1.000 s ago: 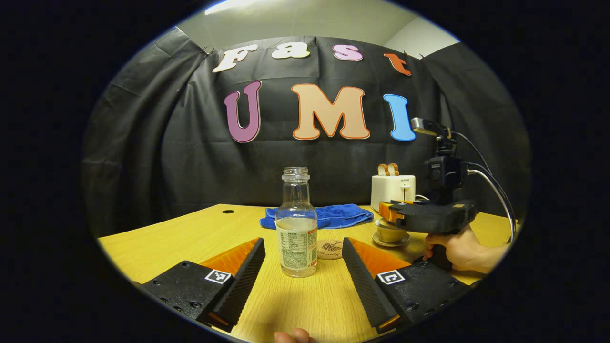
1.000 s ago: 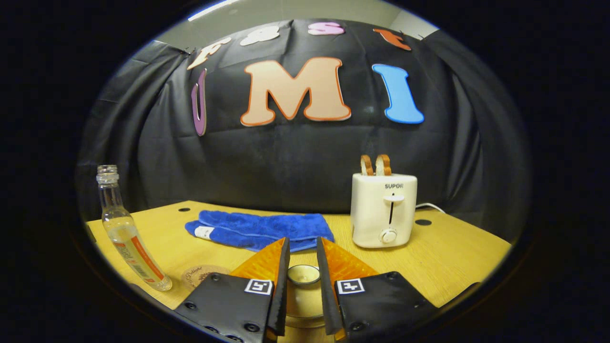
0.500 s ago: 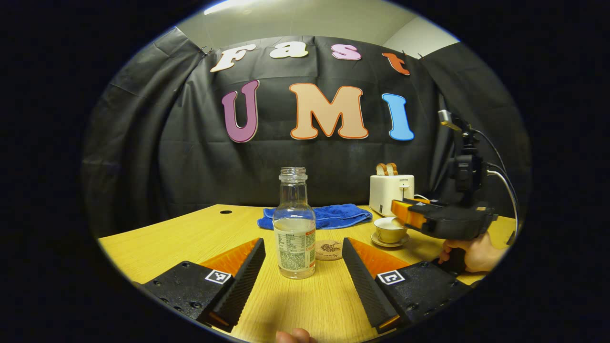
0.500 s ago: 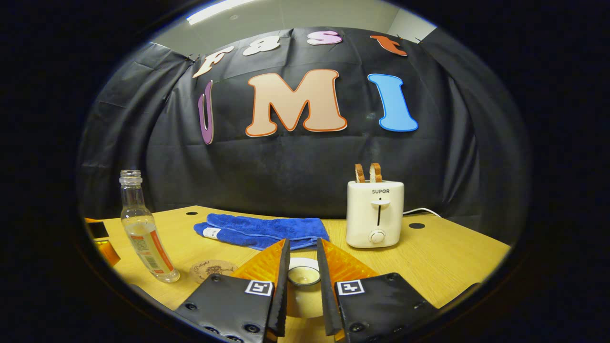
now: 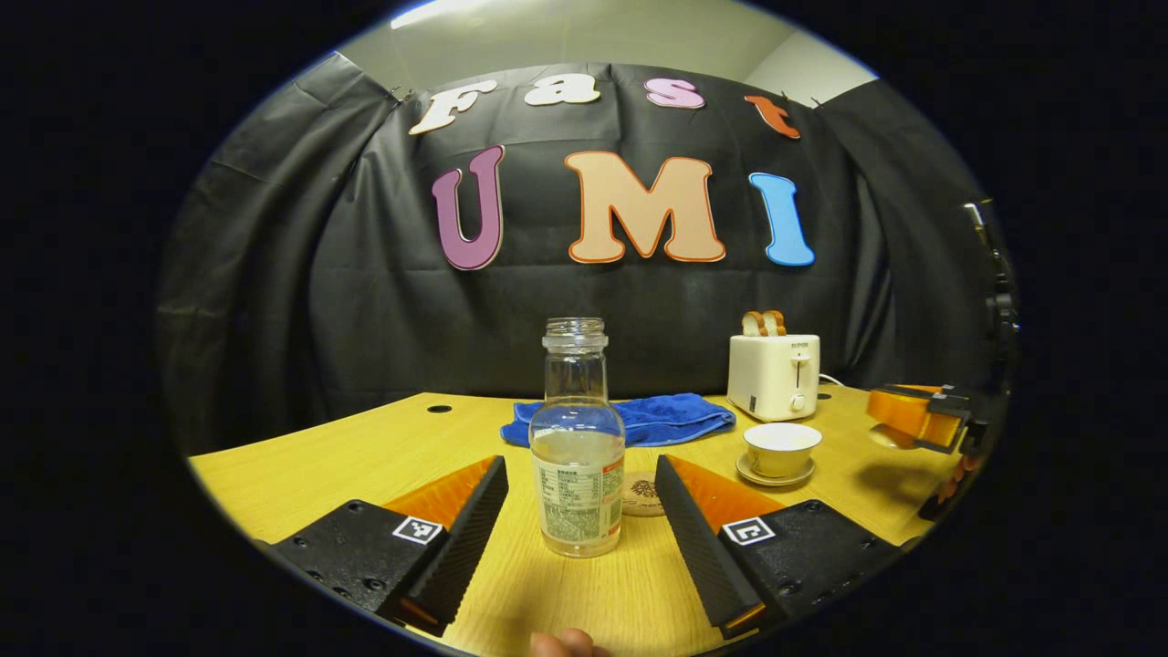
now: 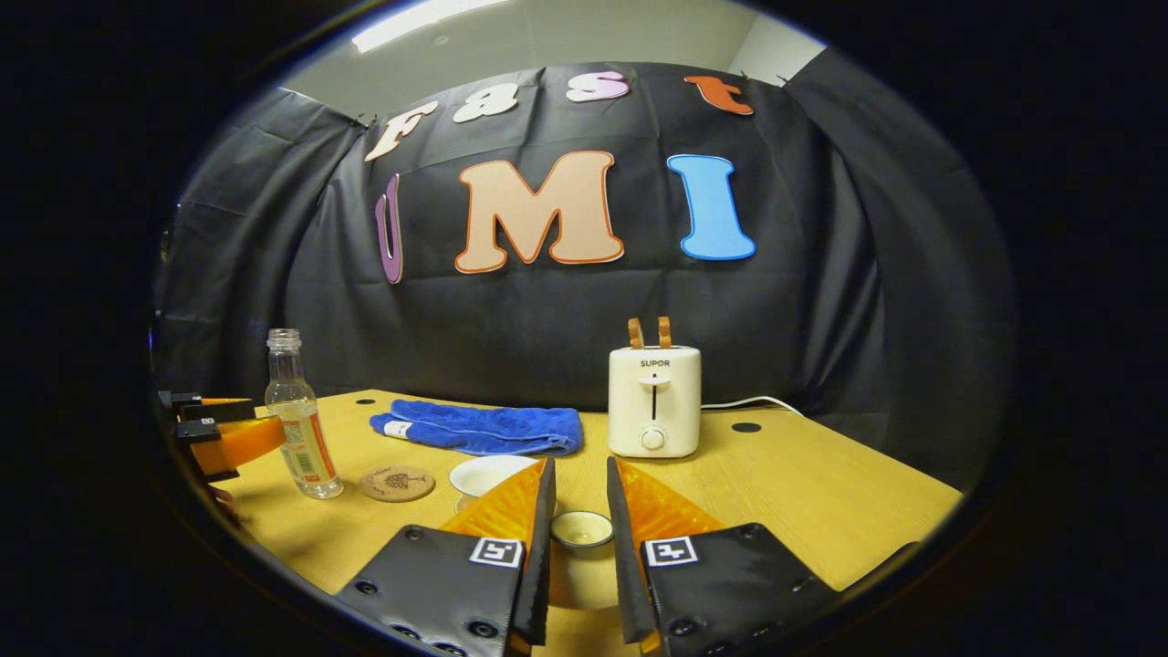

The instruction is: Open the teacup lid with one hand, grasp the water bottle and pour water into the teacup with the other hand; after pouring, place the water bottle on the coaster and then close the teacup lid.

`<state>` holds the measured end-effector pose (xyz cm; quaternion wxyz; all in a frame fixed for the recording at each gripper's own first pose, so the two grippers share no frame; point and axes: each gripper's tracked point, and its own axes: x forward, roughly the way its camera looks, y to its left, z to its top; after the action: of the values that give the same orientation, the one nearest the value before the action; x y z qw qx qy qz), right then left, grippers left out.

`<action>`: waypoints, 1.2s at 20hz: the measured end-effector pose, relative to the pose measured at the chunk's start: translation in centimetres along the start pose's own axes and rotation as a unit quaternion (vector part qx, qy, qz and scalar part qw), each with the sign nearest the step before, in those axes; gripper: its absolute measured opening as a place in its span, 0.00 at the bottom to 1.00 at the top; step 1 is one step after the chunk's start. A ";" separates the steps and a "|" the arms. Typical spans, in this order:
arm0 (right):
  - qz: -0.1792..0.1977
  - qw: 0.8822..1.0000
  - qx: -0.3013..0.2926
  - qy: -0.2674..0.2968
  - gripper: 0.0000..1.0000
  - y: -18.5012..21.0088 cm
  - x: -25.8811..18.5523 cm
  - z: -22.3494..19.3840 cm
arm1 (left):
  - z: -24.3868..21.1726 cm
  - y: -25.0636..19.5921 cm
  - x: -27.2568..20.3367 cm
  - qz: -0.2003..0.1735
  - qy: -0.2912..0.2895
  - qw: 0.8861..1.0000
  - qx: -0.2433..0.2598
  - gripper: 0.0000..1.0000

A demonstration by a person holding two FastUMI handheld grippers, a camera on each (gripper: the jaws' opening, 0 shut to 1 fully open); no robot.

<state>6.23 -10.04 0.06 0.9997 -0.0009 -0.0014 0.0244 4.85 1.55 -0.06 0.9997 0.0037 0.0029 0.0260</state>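
R hand-held gripper (image 6: 578, 511): jaws narrow, clamped on the lid (image 6: 581, 529) by its knob, held up off the cup and off to the cup's right side. In the left gripper view its tip shows at far right (image 5: 917, 418), well apart from the cup (image 5: 782, 449).

L hand-held gripper (image 5: 580, 511): jaws wide, one finger each side of the bottle (image 5: 577, 456), neither touching it. A fingertip (image 5: 564, 644) of the person shows at the bottom edge.

Bottle: upright on the tabletop (image 5: 365, 456), cap off, roughly half full w/ clear liquid. Coaster (image 5: 642, 491) lies just behind it, bare; in the right gripper view it sits between bottle and cup. Cup stands open on its saucer (image 5: 776, 474), inside looks pale; can't tell if any water is in it, prob. none.

Further out: blue towel (image 5: 639, 418) and toaster (image 5: 774, 374) w/ two slices up, at the back near the cloth wall.

Progress, as I judge it: step 1 (lid off) done. Bottle grasp is about to happen, not yet made. Left: close on bottle, lift, pour into cup, set bottle on coaster, put lid back. So early, approx. a fifth in.
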 end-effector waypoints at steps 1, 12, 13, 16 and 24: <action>-0.002 1.000 0.000 0.000 0.34 -0.2 -0.1 0.0 | 0.0 0.0 0.5 0.000 0.001 1.000 0.000 0.94; -0.010 1.000 -0.001 -0.001 0.34 -0.7 -0.3 0.0 | -0.1 -0.4 6.3 -0.014 0.000 1.000 0.002 0.95; -0.011 1.000 -0.001 -0.001 0.35 -0.8 -0.3 0.0 | -0.1 -0.4 6.8 -0.015 -0.001 1.000 0.002 0.94; -0.011 1.000 -0.001 -0.001 0.34 -0.9 -0.4 0.0 | -0.1 -1.4 7.6 -0.040 0.001 0.999 0.002 0.95; -0.027 1.000 -0.002 -0.002 0.34 -2.8 -1.6 0.2 | -0.6 -2.7 8.9 -0.053 0.004 0.990 0.131 0.71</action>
<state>4.72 -12.95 0.22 1.0000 -0.0023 -0.0037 -0.0021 13.84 -0.73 -0.76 0.9905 0.1340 0.0108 -0.0275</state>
